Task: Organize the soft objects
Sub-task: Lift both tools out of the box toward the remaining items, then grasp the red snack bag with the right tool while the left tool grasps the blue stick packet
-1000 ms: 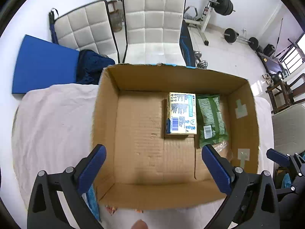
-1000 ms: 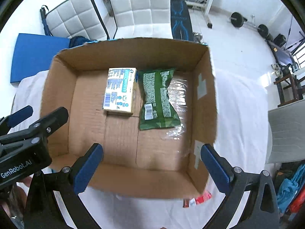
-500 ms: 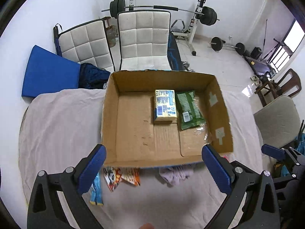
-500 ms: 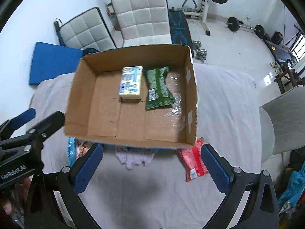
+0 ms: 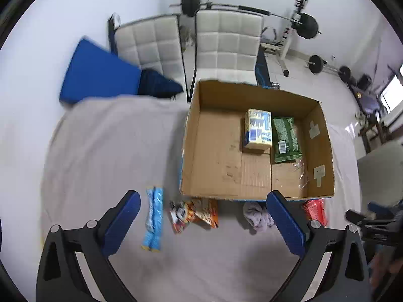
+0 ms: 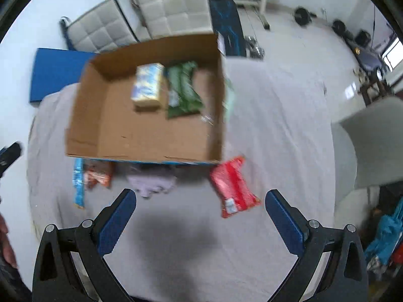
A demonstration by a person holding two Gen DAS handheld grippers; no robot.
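Note:
An open cardboard box stands on the cloth-covered table and holds a yellow-blue pack and a green pouch. In front of it lie a blue packet, an orange snack bag, a lilac cloth and a red packet. My left gripper is open and empty above the table, near the orange bag. My right gripper is open and empty, in front of the cloth and red packet.
Two white padded chairs stand behind the table, with a blue mat on the left. Weight bars lie on the floor behind. A grey chair is at the table's right edge.
Both grippers have pulled back and up from over the box. The packets and cloth in front of the box have come into view. The left view has shifted left.

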